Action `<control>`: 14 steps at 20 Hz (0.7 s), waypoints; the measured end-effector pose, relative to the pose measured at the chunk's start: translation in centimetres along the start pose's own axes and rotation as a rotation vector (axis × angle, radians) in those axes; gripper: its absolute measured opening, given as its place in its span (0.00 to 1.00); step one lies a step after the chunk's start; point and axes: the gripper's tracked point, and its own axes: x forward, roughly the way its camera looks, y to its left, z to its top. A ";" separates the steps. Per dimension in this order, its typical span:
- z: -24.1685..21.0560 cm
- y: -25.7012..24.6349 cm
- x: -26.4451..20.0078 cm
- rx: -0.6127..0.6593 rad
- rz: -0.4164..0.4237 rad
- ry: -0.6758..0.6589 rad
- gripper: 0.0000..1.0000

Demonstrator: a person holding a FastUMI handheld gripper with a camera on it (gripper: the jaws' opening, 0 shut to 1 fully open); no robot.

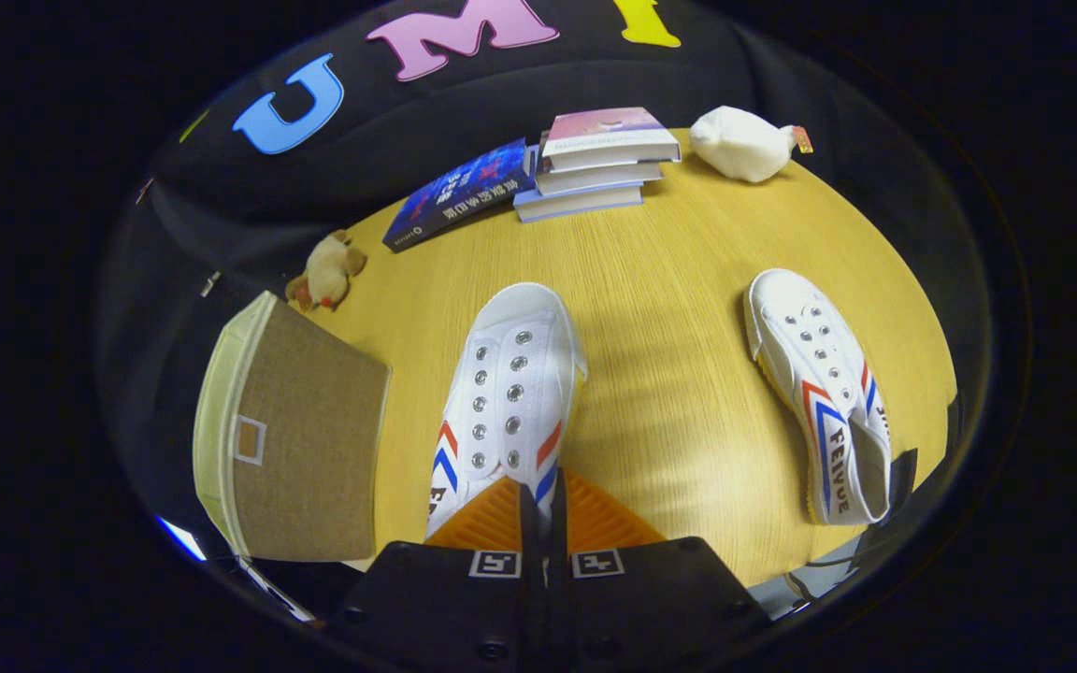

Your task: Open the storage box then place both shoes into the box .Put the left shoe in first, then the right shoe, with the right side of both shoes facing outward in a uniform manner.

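My gripper is shut on the rear opening of a white canvas shoe with red and blue stripes. Its toe points away from me over the yellow wooden table. Only a thin strip of the shoe's white fabric shows between the pads. The second matching shoe lies on the table to the right, toe also pointing away, apart from the fingers. The storage box, brown fabric with a pale rim and a small label window, stands left of the held shoe. I cannot tell whether it is open.
A stack of books and a blue book leaning on it lie at the table's far side. A white plush toy sits right of them. A small brown plush toy lies beyond the box.
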 end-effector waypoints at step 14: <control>6.9 22.5 -10.4 0.086 0.281 -0.113 0.05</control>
